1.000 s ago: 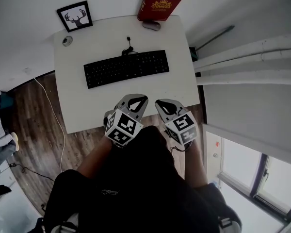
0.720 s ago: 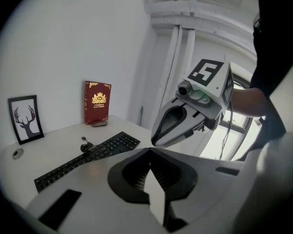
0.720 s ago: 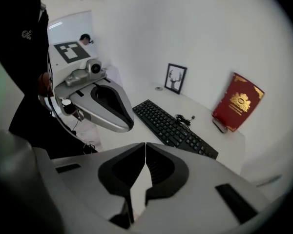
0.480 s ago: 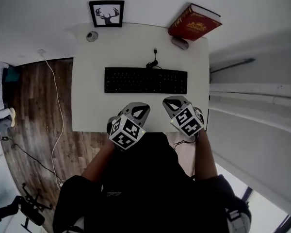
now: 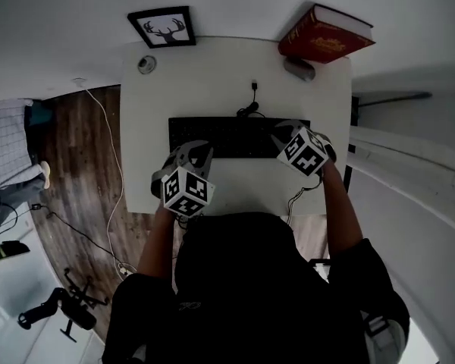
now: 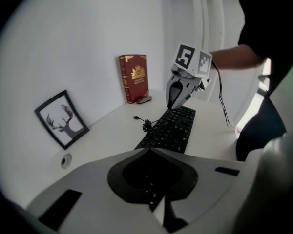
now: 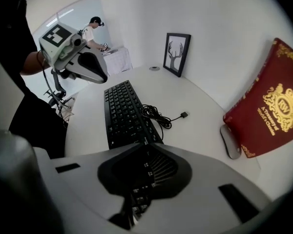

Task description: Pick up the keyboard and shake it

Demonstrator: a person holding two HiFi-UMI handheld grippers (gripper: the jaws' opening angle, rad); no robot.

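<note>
The left gripper (image 6: 147, 150) and right gripper (image 7: 145, 145) are both pinched closed, holding nothing. Each is by one end of the long black keyboard (image 5: 235, 136), which lies flat on the white table (image 5: 212, 67). If it is grabbed badly, the thin keyboard might slip, or its loose black cord (image 7: 158, 115) might catch.

**Both grippers closed, held out ahead**

My left gripper (image 5: 199, 150) sits with jaws pressed together, my left forearm (image 5: 159, 237) bare and reaching forward. My right gripper (image 5: 287, 133) is likewise closed, held farther forward than the left, tips angled inward, my right arm (image 5: 341, 218) stretched out.
</note>
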